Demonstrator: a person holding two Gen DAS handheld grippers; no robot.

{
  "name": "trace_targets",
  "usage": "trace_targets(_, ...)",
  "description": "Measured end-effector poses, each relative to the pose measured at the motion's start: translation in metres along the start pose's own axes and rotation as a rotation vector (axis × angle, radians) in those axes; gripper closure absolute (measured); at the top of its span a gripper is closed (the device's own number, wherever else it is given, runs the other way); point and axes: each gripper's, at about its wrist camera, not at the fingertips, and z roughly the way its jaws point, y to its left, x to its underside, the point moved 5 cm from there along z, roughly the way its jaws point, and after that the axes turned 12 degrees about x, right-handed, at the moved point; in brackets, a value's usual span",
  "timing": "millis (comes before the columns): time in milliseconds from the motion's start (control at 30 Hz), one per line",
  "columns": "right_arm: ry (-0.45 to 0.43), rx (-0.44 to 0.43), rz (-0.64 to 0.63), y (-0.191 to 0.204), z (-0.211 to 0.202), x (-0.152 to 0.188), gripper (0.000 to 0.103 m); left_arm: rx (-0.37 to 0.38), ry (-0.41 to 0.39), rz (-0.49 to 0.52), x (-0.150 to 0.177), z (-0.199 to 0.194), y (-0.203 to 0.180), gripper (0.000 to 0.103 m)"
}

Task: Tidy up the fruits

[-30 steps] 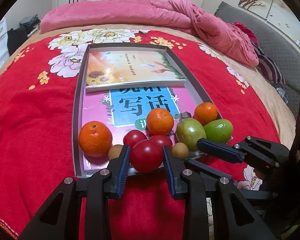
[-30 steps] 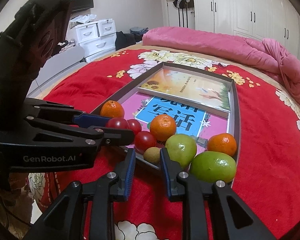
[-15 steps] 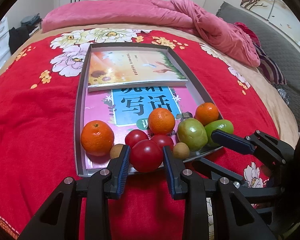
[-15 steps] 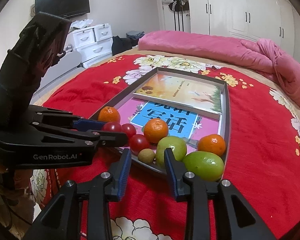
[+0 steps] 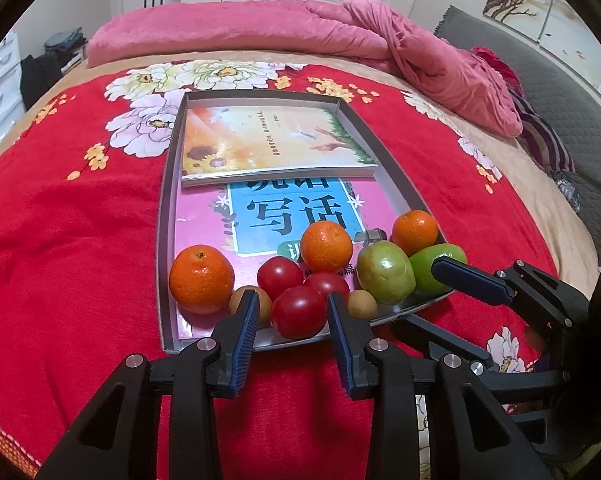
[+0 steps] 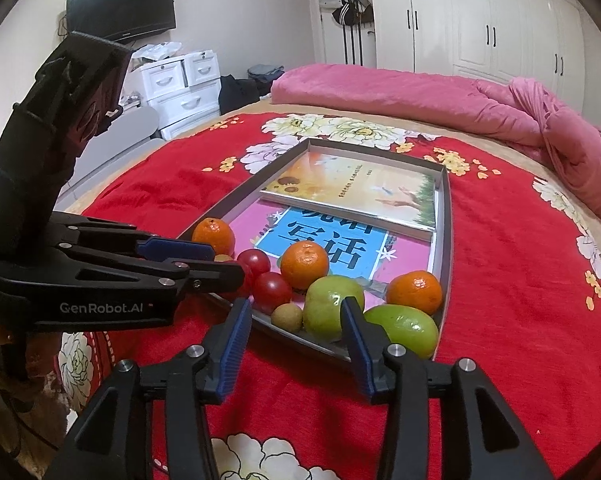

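A shallow grey tray point(image 5: 165, 216) on the red bedspread holds two books and several fruits along its near edge: oranges point(image 5: 201, 279), red tomatoes point(image 5: 299, 312), a green pear-like fruit point(image 5: 385, 272), a green mango point(image 6: 404, 330) and small brown fruits point(image 5: 362, 304). My left gripper point(image 5: 293, 314) is open, its fingers either side of the front tomato without closing on it. My right gripper point(image 6: 296, 322) is open and empty just before the tray's near edge, with a small brown fruit point(image 6: 287, 317) and the green fruit point(image 6: 332, 307) between its fingers' lines.
A sunflower book point(image 5: 268, 142) lies over a pink and blue book point(image 5: 296, 212) in the tray. A pink quilt point(image 5: 300, 26) lies at the bed's far end. White drawers point(image 6: 182, 88) stand left of the bed.
My right gripper has pulled back from the tray and opened wider. My left gripper has stayed around the front tomato, with the view shifting slightly.
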Motion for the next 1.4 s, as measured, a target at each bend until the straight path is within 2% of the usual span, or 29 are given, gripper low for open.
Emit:
trace_targets(100,0.0,0.008,0.005,-0.001,0.0,0.0,0.054,-0.001,0.0,-0.001,0.0,-0.001,0.0,0.066)
trace_targets(200,0.0,0.014,0.01,-0.002,-0.001,0.001,0.051,0.011,-0.001,-0.009,0.0,-0.002,-0.001,0.056)
trace_targets(467,-0.008,0.028,0.029,-0.007,-0.003,-0.001,0.045,0.003,-0.007,-0.004,-0.001,-0.006,-0.003,0.054)
trace_targets(533,-0.01,0.033,0.037,-0.009,-0.004,-0.001,0.043,0.003,-0.009,-0.003,-0.001,-0.007,-0.003,0.05)
trace_targets(700,-0.014,0.041,0.056,-0.013,-0.006,-0.002,0.039,-0.004,-0.015,0.001,-0.002,-0.01,-0.004,0.048)
trace_targets(833,-0.013,0.047,0.07,-0.016,-0.006,-0.003,0.037,-0.014,-0.023,-0.001,-0.003,-0.013,-0.003,0.041)
trace_targets(967,-0.022,0.068,0.069,-0.018,-0.008,-0.003,0.035,-0.02,-0.031,-0.003,-0.004,-0.017,-0.003,0.038)
trace_targets(1100,-0.025,0.08,0.071,-0.019,-0.008,-0.004,0.029,-0.02,-0.039,-0.007,-0.005,-0.021,-0.004,0.033)
trace_targets(1333,-0.052,0.115,0.087,-0.025,-0.016,-0.006,0.023,-0.03,-0.049,0.002,-0.005,-0.028,-0.007,0.031)
trace_targets(1367,-0.059,0.122,0.091,-0.026,-0.018,-0.007,0.023,-0.032,-0.053,0.005,-0.005,-0.03,-0.008,0.03)
trace_targets(1400,-0.068,0.128,0.096,-0.027,-0.02,-0.008,0.022,-0.034,-0.057,0.008,-0.005,-0.032,-0.009,0.025)
